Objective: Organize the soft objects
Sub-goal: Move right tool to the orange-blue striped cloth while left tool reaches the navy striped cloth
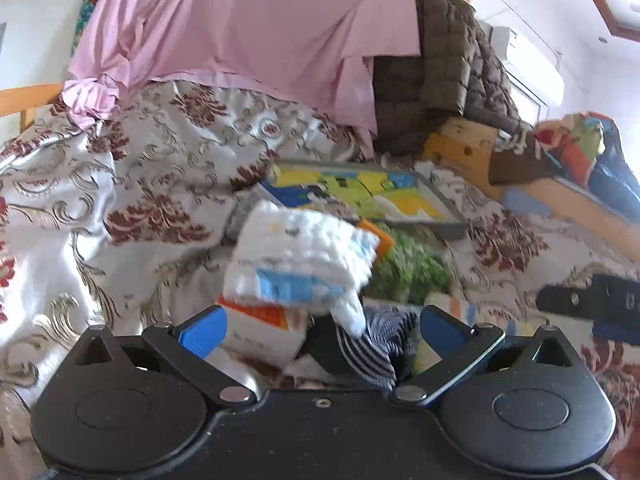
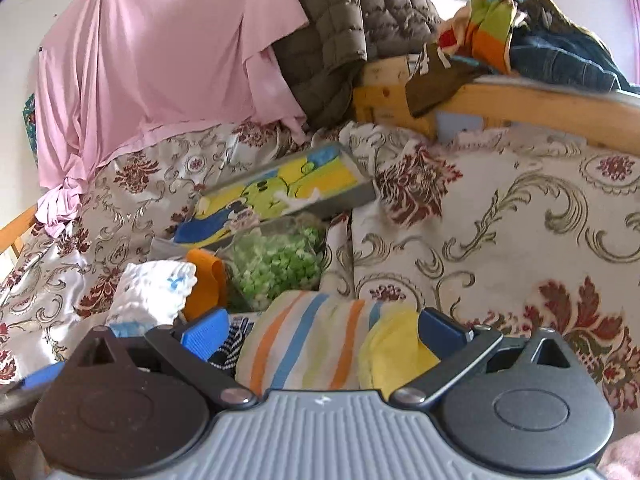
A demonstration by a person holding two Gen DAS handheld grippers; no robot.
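While both pairs of fingers stand wide and hold nothing, the pile of soft things lies on the floral bedspread [image 1: 132,168] ahead of me. My left gripper [image 1: 320,330] hovers behind the blurred white knitted cloth with blue patches [image 1: 300,256] and a dark striped sock [image 1: 372,352]. My right gripper [image 2: 322,330] straddles a rolled cloth with orange and blue stripes [image 2: 312,340]. Closing carelessly, I judge I could snag a neighbouring piece and topple the heap.

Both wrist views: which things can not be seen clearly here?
- White cloth, left wrist view: motion-blurred, its print unreadable.
- Dark striped cloth, left wrist view: lower part hidden behind the left gripper.
- Striped cloth, right wrist view: lower part hidden behind the right gripper.
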